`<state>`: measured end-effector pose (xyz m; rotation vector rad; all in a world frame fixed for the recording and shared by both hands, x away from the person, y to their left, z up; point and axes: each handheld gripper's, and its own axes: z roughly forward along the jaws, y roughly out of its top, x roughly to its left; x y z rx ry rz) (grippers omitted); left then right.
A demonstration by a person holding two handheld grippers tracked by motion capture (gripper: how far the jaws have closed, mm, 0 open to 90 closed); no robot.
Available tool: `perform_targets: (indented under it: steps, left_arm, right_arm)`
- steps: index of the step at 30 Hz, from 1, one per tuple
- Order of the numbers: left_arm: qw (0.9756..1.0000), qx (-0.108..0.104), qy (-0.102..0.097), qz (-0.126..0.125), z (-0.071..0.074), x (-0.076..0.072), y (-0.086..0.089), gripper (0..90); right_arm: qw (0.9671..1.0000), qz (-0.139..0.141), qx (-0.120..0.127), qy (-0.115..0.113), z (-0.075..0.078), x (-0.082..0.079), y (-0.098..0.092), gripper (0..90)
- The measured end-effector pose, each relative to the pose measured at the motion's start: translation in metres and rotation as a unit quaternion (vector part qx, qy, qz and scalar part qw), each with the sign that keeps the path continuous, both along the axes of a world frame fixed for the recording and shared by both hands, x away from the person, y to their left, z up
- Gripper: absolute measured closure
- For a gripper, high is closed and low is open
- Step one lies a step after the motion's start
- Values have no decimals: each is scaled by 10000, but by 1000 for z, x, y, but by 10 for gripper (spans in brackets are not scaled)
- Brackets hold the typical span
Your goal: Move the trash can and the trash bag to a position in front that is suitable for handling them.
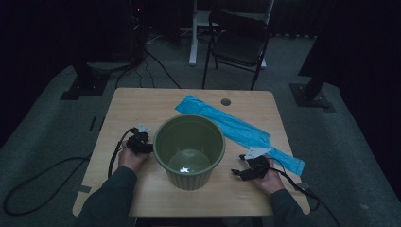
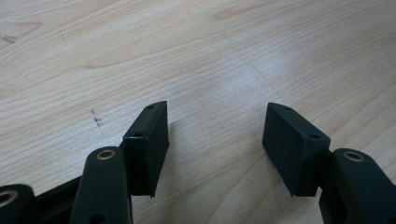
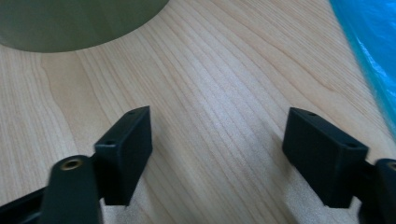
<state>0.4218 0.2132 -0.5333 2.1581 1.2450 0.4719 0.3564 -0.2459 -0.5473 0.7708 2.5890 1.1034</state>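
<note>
A pale wood-grain bench stands on grey carpet in a dark room, a black folding chair behind it. An olive green plastic pot sits mid-bench, with a blue plastic bag lying diagonally behind it. The left hand-held gripper and right hand-held gripper flank the pot, jaws spread over bare wood.

Dim recording studio or lab: a light wooden table on grey carpet, black stand bases, trailing floor cables, a folding chair and dark curtains behind.
</note>
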Motion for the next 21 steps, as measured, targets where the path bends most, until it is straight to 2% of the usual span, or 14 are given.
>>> perform_targets:
  steps: [2,5,7,8,10,11,12,15,16,17,19,21]
  left_arm:
    - [10000,9,8,-12,0,0,0,414]
    - [10000,-4,52,-72,1,-2,0,444]
    - [9997,-147,150,-123,3,-4,2,493]
    - [9997,-147,150,-123,3,-4,2,507]
    - [9985,-377,320,-216,5,-7,5,507]
    - [9982,-415,352,-261,7,-10,5,507]
    - [9981,-425,317,-321,10,-14,5,507]
    - [9962,-741,143,-443,24,-27,5,506]
    - [9962,-741,143,-443,24,-27,5,506]
    - [9952,-811,8,-551,31,-36,2,502]
    - [9948,-784,-38,-651,34,-45,-1,500]
    - [9948,-784,-38,-651,34,-45,-1,498]
  right_arm:
    - [10000,-27,-29,11,1,0,1,283]
    - [9997,-189,-124,77,5,0,3,403]
    - [9994,-259,-190,112,7,0,6,462]
    - [9994,-259,-190,112,7,0,6,462]
    - [9993,-278,-223,136,9,-1,8,511]
    - [9992,-298,-251,128,9,-2,9,519]
    - [9992,-287,-252,97,10,-3,11,519]
    - [9996,-263,-111,60,16,-5,15,517]
    - [9996,-263,-111,60,16,-5,15,517]
    - [9995,-261,-32,151,22,-6,21,512]
    - [9997,-215,-58,95,24,-8,26,508]
    - [9998,-199,-53,85,25,-8,29,508]
